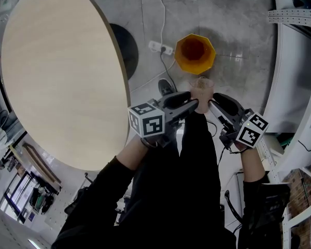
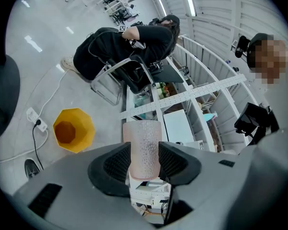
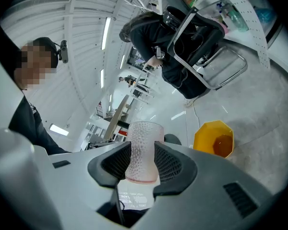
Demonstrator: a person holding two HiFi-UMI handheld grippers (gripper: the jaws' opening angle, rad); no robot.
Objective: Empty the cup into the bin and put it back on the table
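We clamp the pink cup (image 1: 202, 88) in the fingers of left gripper (image 2: 144, 158) and right gripper (image 3: 141, 161), close to the yellow bin (image 1: 195, 52).

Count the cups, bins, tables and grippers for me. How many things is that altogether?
cup: 1
yellow bin: 1
table: 1
grippers: 2, the left gripper and the right gripper, both clamped on the cup
Total: 5

Grey floor (image 1: 238, 30), yellow bin (image 1: 195, 52) on it, white power strip (image 1: 160, 47) nearby, round wooden table (image 1: 62, 77)
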